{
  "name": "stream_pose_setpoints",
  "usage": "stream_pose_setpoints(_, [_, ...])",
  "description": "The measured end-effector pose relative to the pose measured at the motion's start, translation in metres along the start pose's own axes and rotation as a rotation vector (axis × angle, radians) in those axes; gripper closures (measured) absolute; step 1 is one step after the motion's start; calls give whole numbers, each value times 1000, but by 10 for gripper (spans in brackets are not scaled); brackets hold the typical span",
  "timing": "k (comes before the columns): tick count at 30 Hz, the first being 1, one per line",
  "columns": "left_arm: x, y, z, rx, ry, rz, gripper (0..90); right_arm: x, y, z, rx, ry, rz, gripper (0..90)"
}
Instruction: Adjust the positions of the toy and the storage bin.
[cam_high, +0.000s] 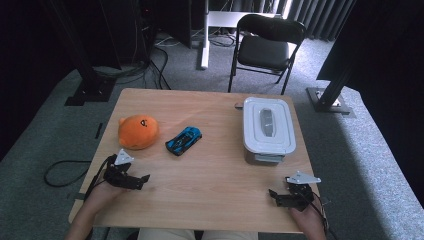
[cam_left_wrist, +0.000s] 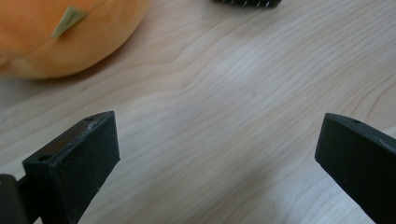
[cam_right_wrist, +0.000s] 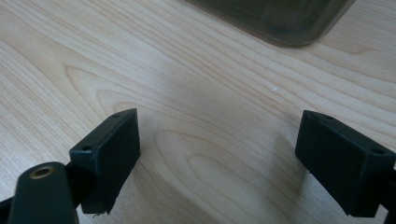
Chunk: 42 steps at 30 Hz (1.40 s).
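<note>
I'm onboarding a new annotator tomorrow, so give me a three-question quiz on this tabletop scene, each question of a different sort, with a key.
1. True or false: the grey box has its lid on.
2. Multiple choice: which thing lies nearest the left gripper? A) the blue toy car B) the orange plush toy C) the grey box
3. Fill in: both the left gripper and the right gripper have their jaws ____, with nothing between them.

Key: 1 true; 2 B; 3 open. The plush toy also shows in the left gripper view, just beyond the jaws, and a corner of the box in the right gripper view.
</note>
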<state>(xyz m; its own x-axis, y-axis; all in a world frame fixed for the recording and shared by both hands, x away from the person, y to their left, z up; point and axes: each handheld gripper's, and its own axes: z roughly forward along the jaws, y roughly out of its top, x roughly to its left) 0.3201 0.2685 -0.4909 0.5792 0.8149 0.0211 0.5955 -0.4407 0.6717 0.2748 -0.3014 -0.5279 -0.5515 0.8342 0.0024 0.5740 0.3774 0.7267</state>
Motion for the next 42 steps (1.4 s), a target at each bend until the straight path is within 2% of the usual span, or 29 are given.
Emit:
stream_pose_setpoints(4, [-5, 12, 3, -1, 0, 12, 4, 0, 0, 0, 0, 0, 2, 136])
stream_pose_setpoints(12, [-14, 35, 11, -6, -41, 39, 4, 0, 0, 0, 0, 1, 2, 136])
stream_pose_setpoints(16, [-17, 45, 17, 4, -51, 57, 4, 0, 0, 0, 0, 1, 2, 136])
stream_pose_setpoints(18, [-20, 54, 22, 28, -43, 63, 4, 0, 0, 0, 0, 0, 1, 136])
stream_pose_setpoints(21, [-25, 63, 26, 24, -60, 74, 4, 0, 0, 0, 0, 0, 1, 137])
stream_pose_setpoints(25, [-31, 76, 34, 40, -72, 108, 4, 0, 0, 0, 0, 0, 1, 136])
stream_pose_setpoints(29, [-36, 91, 41, 32, -88, 126, 4, 0, 0, 0, 0, 0, 0, 137])
stream_pose_setpoints(33, [-36, 103, 50, 28, -107, 126, 4, 0, 0, 0, 0, 0, 1, 137])
stream_pose_setpoints(36, [-37, 111, 60, 37, -92, 131, 4, 0, 0, 0, 0, 0, 0, 137])
stream_pose_setpoints(42, [-33, 124, 77, 55, -101, 116, 4, 0, 0, 0, 0, 1, 0, 138])
